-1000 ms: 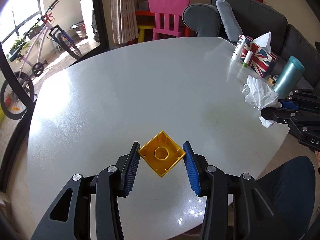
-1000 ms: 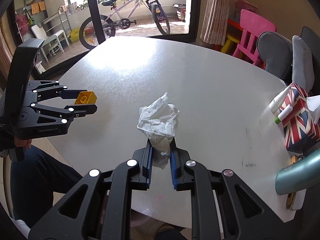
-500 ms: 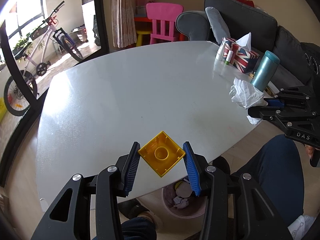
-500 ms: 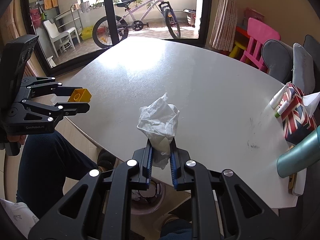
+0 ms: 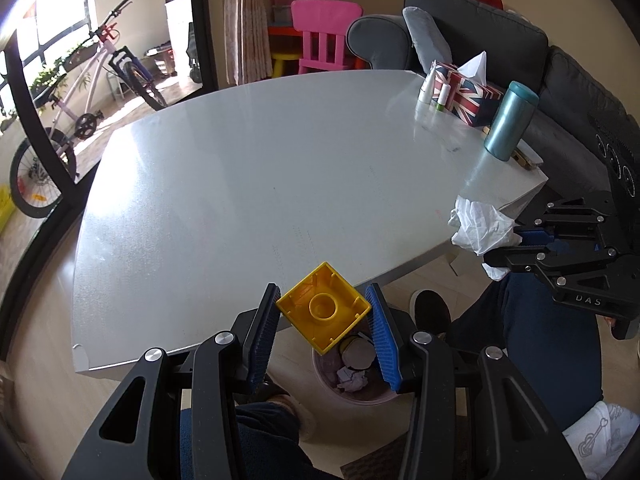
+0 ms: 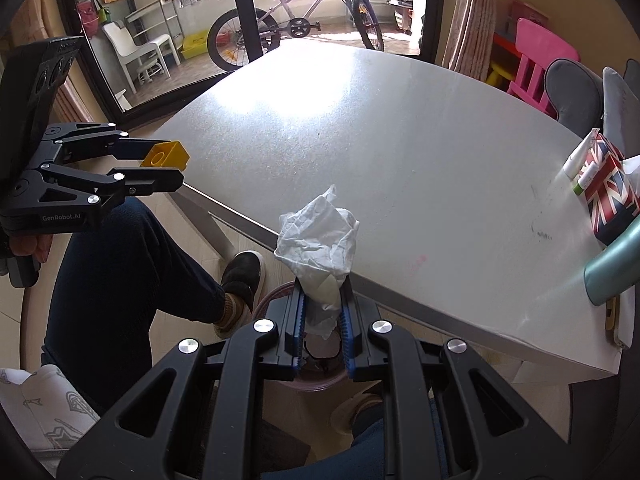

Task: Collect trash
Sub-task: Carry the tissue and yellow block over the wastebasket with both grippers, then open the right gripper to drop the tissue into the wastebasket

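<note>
Left wrist view: my left claw (image 5: 323, 314) is clamped on a hollow yellow plastic building block (image 5: 323, 312), its open underside and round inner tube turned toward the camera, a blue ribbed pad pressing on each side.
Block position: held in the air past the near edge of the pale grey round table (image 5: 256, 184), above the floor.
Below the block: a round pinkish waste bin (image 5: 352, 376) on the floor, holding crumpled paper and a round lid-like piece.
Right wrist view: my right claw (image 6: 323, 312) is pinched shut on a crumpled white paper tissue (image 6: 318, 236), the lower tail between the blue pads and the bulk standing up above them.
Tissue position: in the air at the table's edge, over the bin rim (image 6: 320, 380) that shows between my fingers.
Across views: each claw shows in the other's camera, well apart from one another.
Table far side: a Union Jack tissue box (image 5: 466, 94), two small white tubes (image 5: 434, 90) just beside it, and a teal metal tumbler (image 5: 510, 120) near them.
Floor: my dark trouser legs and a black slipper (image 6: 242, 276) by the bin.
</note>
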Available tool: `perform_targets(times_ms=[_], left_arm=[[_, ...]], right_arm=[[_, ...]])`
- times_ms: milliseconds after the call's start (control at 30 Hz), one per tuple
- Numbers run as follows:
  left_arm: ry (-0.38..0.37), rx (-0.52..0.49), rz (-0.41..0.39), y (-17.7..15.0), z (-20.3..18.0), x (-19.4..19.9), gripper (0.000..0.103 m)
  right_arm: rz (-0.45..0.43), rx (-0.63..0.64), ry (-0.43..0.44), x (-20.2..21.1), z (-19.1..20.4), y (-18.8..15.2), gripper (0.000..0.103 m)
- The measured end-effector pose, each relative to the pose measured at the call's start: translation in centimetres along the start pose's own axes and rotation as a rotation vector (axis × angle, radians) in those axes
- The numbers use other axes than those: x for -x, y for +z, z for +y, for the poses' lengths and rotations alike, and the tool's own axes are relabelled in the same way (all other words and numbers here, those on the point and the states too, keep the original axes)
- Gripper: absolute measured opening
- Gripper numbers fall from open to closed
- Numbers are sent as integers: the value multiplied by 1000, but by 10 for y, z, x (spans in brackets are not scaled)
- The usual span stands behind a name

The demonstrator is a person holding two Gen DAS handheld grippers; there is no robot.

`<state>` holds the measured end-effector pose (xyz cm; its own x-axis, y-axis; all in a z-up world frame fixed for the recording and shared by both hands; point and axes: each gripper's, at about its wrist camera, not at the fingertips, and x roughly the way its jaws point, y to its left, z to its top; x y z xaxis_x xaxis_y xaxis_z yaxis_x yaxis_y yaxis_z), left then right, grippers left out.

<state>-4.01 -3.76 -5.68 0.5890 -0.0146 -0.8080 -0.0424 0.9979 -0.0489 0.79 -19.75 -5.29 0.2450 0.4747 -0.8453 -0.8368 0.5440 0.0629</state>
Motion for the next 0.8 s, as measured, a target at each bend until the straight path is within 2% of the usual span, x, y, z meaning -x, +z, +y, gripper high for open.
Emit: perform_targets(times_ms=[300, 400, 433, 467, 500, 533, 567, 600, 633, 667, 800], left_arm=[[-1, 20, 4, -11, 1, 3, 44], [-2, 19, 3, -12, 1, 3, 44], [-3, 17, 2, -11, 1, 4, 44], [-3, 15, 2, -10, -1, 4, 44], [-4, 12, 1, -10, -2, 5, 44], [-5, 11, 1, -9, -3, 5, 44], [-7, 10, 1, -8, -3, 5, 44], [-9, 9, 1, -7, -4, 5, 44], [-10, 7, 2, -7, -4, 5, 44], [-12, 5, 3, -7, -4, 5, 44], [-17, -1, 7, -6, -5, 4, 44]], right_arm=[[36, 14, 34, -9, 8, -6, 15], [35, 15, 47, -9, 8, -5, 18], [34, 15, 49, -8, 9, -6, 23], [31, 16, 51, -7, 9, -7, 38], [25, 16, 50, -6, 9, -7, 48], [19, 12, 49, -5, 8, -7, 66], [11, 7, 51, -3, 8, -7, 74], [8, 2, 50, -2, 7, -7, 77], [6, -1, 45, -2, 6, -6, 86], [3, -3, 41, -1, 5, -6, 90], [-1, -12, 31, 0, 1, -3, 91]])
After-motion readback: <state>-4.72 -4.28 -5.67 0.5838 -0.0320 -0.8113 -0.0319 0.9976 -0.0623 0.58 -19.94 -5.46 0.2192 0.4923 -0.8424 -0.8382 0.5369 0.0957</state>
